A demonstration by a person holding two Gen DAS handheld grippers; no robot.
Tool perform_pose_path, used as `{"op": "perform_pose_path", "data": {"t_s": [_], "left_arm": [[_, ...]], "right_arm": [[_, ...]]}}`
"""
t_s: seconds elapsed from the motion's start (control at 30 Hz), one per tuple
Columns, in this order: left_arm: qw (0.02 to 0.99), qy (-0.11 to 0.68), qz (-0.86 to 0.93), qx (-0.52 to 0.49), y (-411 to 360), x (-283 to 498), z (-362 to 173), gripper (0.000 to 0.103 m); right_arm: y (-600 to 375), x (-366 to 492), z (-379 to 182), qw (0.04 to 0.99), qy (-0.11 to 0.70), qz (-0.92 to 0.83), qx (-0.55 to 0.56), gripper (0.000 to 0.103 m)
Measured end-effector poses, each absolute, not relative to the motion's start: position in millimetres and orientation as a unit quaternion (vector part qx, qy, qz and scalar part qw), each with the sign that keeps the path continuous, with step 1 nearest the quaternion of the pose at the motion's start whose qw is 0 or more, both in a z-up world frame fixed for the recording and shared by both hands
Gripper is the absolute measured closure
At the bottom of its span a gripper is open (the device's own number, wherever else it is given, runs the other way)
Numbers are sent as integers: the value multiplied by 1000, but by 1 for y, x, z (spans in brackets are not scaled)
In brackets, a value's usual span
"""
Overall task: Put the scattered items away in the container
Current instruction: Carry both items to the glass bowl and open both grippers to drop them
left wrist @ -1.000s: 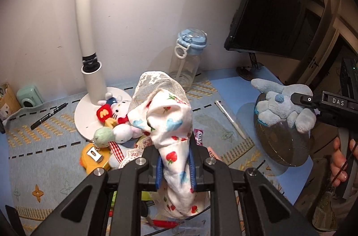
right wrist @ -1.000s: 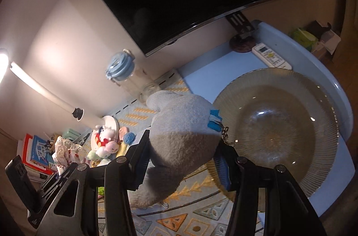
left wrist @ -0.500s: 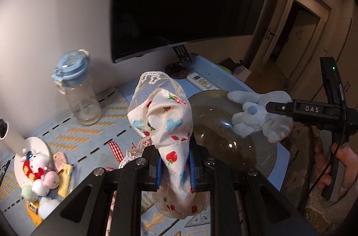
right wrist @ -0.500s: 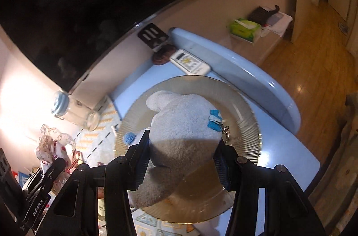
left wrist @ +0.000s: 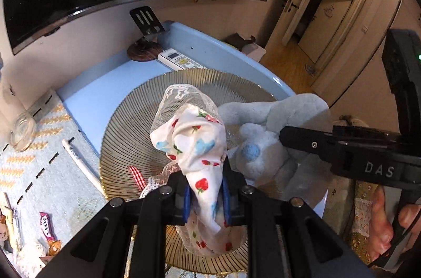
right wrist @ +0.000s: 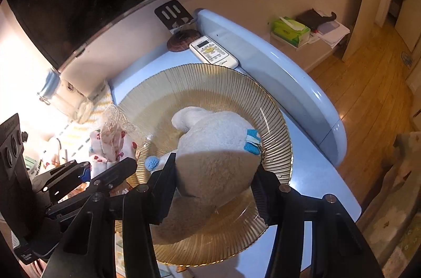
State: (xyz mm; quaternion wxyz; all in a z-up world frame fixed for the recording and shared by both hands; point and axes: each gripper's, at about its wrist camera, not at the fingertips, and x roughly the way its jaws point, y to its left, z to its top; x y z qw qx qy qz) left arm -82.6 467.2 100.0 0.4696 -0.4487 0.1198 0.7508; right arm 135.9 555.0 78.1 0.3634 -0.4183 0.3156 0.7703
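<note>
The left gripper [left wrist: 205, 201] is clamped on a white cloth bundle [left wrist: 194, 141] printed with red strawberries and blue shapes, its blue pads pinching the narrow lower end while the lace-trimmed top stands up ahead of the fingers. Directly beneath and ahead of this gripper lies the amber ribbed glass bowl [left wrist: 126, 125], so the cloth hangs over the bowl's near half. Just to its right, the right gripper [right wrist: 214, 172] holds a pale grey-blue plush toy [right wrist: 213, 146] between its jaws, which press into the plush body on both sides; the toy hangs over the middle of the bowl, one long ear reaching forward and a small blue tag showing on its right flank. From the left wrist view the plush and the cloth are just beside each other, possibly touching, though I cannot tell for sure. Beyond the bowl's far rim, ahead of both grippers, a white remote control [right wrist: 213, 52] rests on the light blue table [right wrist: 313, 172] next to a round wooden stand. To the left of the left gripper a white pen [left wrist: 81, 167] lies on the patterned mat [left wrist: 47, 172], and a clear water bottle [left wrist: 22, 132] stands farther left. A person's hand [left wrist: 394, 222] grips the right gripper's handle at the lower right.
</note>
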Motion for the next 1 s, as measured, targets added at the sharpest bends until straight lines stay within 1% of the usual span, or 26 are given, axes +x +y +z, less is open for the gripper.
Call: {"op": "perform_pose_path", "data": {"t_s": [0.17,0.3,0.33,0.37,0.4,0.43,0.47,0.6,0.87,0.93,1.0], "left_arm": [[467,117,738,-473,476,-88,78,88],[468,119,735,-476,479,-86,73,88],[467,122,735,-476,480,-86,72,85],[466,124,735,-477,480,-86,72,73],[464,125,735,-478,481,-87,72,64],[463,123,736,-478,480,-87,73,41],[464,116,737,-478,478,-87,74,28],[473,93,735,-476,472,-89,81,27],[468,59,747,-468,439,-82,100,27],[459,55,757,-462,424,-80,108,27],[448,48,767,-457,405,-80,115,27]], "right_arm": [[558,131,65,356,316,763,-438,50],[558,128,60,357,311,759,-447,50],[558,127,59,357,312,757,-451,50],[558,126,57,357,311,754,-456,49],[558,126,56,357,310,751,-461,49],[558,126,55,358,309,747,-466,49],[557,126,55,361,307,745,-470,49],[554,133,63,379,296,747,-460,49],[541,141,100,401,276,771,-410,49],[533,135,110,395,274,782,-398,48],[523,126,117,382,271,793,-390,45]]}}
